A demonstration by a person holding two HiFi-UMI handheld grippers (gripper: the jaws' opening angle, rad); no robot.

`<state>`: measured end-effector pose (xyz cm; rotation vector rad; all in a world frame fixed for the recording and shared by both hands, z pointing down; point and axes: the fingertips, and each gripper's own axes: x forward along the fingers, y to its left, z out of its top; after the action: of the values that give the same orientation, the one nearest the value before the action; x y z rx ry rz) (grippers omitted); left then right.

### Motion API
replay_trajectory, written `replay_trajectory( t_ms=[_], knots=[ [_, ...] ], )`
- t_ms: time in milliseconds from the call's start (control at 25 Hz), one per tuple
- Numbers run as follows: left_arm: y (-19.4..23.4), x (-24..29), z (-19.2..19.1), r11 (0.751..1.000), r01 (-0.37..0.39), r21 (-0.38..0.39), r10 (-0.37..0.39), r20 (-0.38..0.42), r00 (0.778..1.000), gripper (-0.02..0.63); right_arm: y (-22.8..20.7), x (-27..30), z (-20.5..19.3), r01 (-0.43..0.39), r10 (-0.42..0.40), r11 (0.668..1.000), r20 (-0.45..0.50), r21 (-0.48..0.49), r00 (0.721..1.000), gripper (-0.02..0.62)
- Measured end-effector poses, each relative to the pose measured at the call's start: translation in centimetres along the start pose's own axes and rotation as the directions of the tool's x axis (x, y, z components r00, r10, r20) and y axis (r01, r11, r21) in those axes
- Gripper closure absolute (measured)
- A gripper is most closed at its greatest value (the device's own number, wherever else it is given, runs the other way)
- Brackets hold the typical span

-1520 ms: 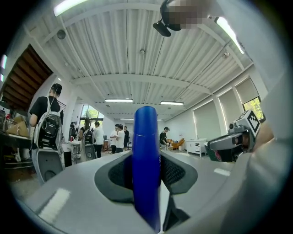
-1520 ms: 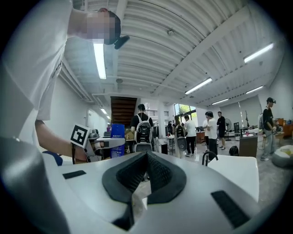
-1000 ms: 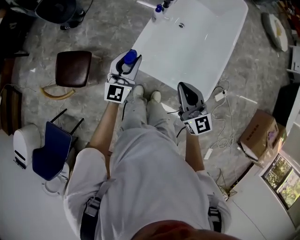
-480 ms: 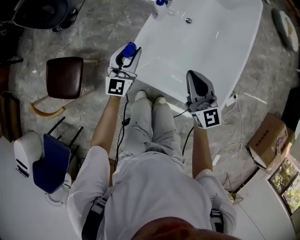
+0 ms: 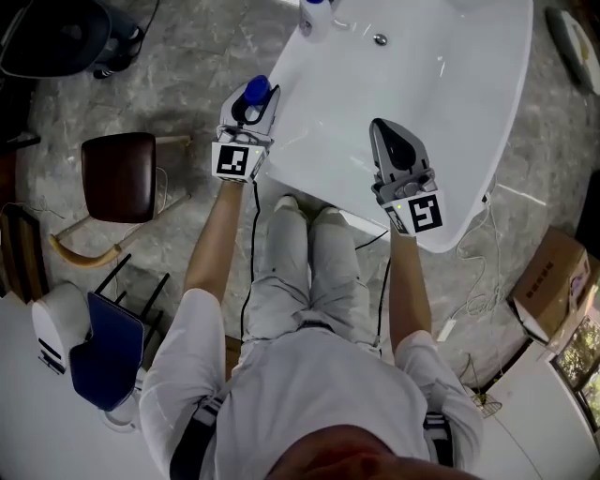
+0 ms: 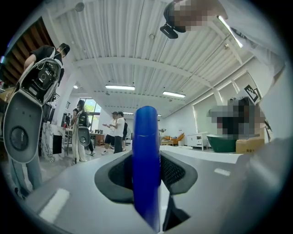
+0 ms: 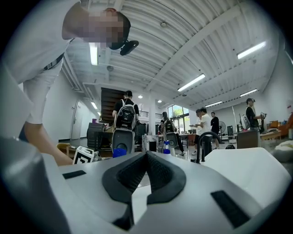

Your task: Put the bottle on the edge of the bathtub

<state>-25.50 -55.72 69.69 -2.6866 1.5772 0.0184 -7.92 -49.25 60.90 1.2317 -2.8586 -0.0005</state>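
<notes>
Grey marbled floor (image 5: pixel 187 56) lies under me, with a brown stool (image 5: pixel 117 173) at the left of the frame. Nearer the middle, my left gripper (image 5: pixel 251 105) is closed partway on a blue bottle (image 5: pixel 255 91), which stands upright between the pads. It hangs in the upper left of centre, just beside the left rim of the white bathtub (image 5: pixel 323 183). My right gripper (image 5: pixel 386 131) is over the tub's near edge with its jaws together and nothing between them. At the top edge of the frame, another blue-capped bottle (image 5: pixel 314 11) stands on the tub's far rim.
</notes>
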Motion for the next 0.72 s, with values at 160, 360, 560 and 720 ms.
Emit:
replay_trajectory(
  t_ms=[160, 360, 560, 720],
  knots=[
    [-0.1, 0.7, -2.1, 1.000, -0.003, -0.014, 0.002, -0.031, 1.000, 0.463, 0.0, 0.2, -0.8, 0.008, -0.008, 1.000, -0.009, 0.001, 1.000, 0.594],
    [-0.1, 0.3, -4.2, 1.000, -0.017, -0.019, 0.016, -0.061, 0.998, 0.463, 0.1, -0.5, -0.5, 0.020, -0.020, 1.000, -0.008, 0.018, 1.000, 0.594],
    [-0.3, -0.3, -4.9, 1.000, -0.021, -0.014, 0.021, -0.048, 0.999, 0.463, 0.3, -0.8, -0.8, 0.022, -0.022, 0.999, -0.020, 0.025, 1.000, 0.594],
    [-0.4, -0.9, -5.0, 0.999, -0.031, -0.019, 0.030, -0.026, 0.999, 0.462, 0.7, -0.8, -0.7, 0.020, -0.019, 0.999, -0.026, 0.031, 0.999, 0.593]
  ],
)
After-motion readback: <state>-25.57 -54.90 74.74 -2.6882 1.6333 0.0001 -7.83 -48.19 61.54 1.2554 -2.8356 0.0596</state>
